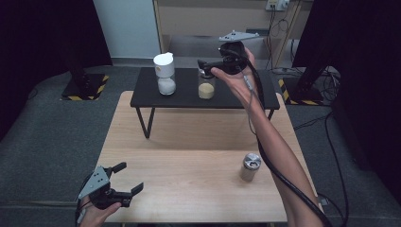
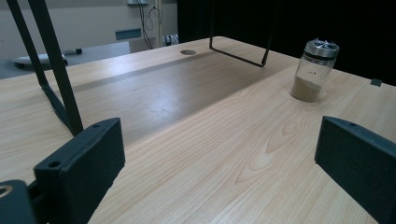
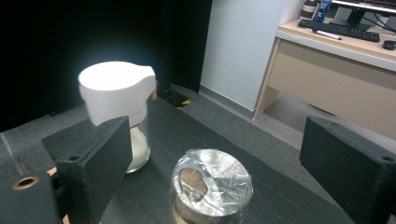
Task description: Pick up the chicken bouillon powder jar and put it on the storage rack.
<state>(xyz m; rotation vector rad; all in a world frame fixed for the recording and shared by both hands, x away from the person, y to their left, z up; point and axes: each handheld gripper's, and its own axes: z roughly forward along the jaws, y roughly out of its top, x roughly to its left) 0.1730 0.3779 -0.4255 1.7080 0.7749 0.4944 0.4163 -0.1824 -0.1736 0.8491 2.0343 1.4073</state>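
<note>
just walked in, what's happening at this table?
A person works two handheld grippers. The right gripper hangs open just above a silver-capped jar of yellowish powder on the black shelf, beside a white-lidded jar; nothing is between its jaws. The left gripper rests open at the wooden table's near edge. Another silver-capped jar stands on the table.

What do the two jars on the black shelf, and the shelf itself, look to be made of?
Left jar: clear glass or plastic, matte white cap.
Right jar: clear body; its shiny, crinkled silver top suggests foil or metal.
Black shelf: matte black board, probably painted wood, on thin metal legs.
</note>
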